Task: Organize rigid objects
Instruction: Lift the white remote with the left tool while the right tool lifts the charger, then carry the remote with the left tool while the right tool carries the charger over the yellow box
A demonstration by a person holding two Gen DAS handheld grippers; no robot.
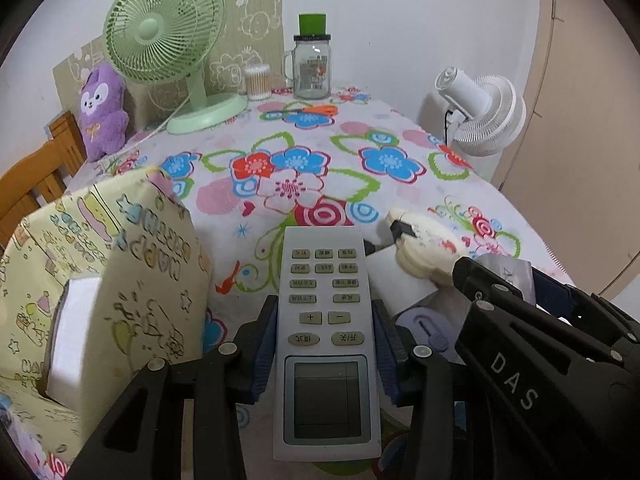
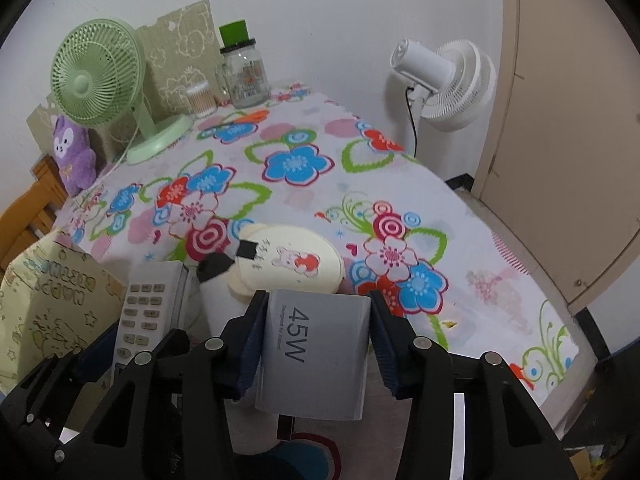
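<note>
Both wrist views close, angled down over table [image 1: 360, 128]; share green fan [image 2: 96, 68].

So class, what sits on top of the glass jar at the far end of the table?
A black lid closes the glass jar, and a green cylindrical cap stands on that lid. What the jar contains cannot be told; its printed label covers part of the inside.

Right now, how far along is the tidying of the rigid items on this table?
Nothing looks put away yet. In hand: the left gripper is shut on the remote control, and the right gripper is shut on the 45W charger. Left: both still need a place, perhaps the patterned storage box, and the cream round item with its black plug lies loose on the tablecloth.
</note>
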